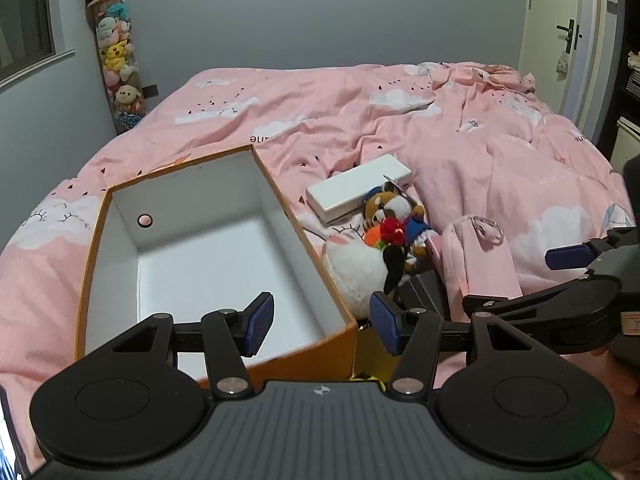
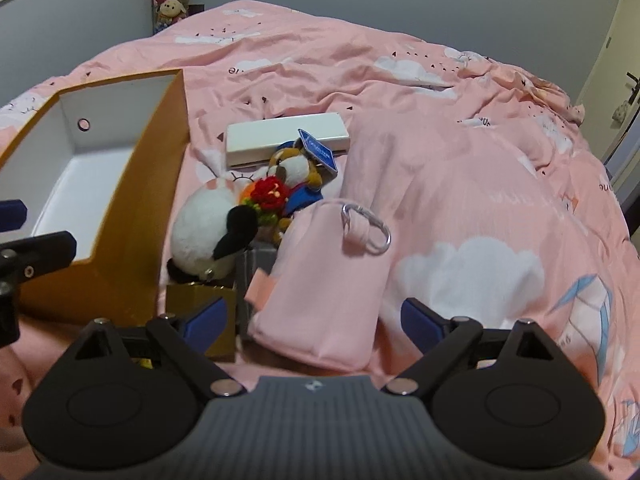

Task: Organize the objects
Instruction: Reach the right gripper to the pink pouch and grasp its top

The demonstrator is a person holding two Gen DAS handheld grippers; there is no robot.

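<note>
Pink pouch (image 2: pixel 324 280) with a metal ring (image 2: pixel 370 228) lies on the pink duvet (image 2: pixel 480 128), flat and slightly angled, nearest the right gripper (image 2: pixel 316 320). Right jaws are wide apart with the pouch's near end between them; pads don't press it, nothing gripped.

Around the pouch in the right wrist view: white-and-black plush (image 2: pixel 212 232) at 9 o'clock, red knitted flower (image 2: pixel 272 194) and brown bear plush (image 2: pixel 296 172) at 11, white flat box (image 2: pixel 286 140) at 12 behind the bear. A grey block (image 2: pixel 256 264) and a gold box (image 2: pixel 200 300) sit partly under the plush; can't tell what they are.

Orange box (image 1: pixel 96 240), white inside and empty, sits at 9 o'clock of the pile, open side up. Left gripper (image 1: pixel 322 320) hovers over its near right corner, jaws partly open, holding nothing.

Step, as I read it: start of sorting, nothing boxed yet, right hand lined up for a first pick on the pouch.

Next move needs: close across the pouch body, not the ring. Soft fabric will sag, so grip near the middle, lift clear of the plush, carry toward 9 o'clock over the box wall. Left hand could steady the box.
</note>
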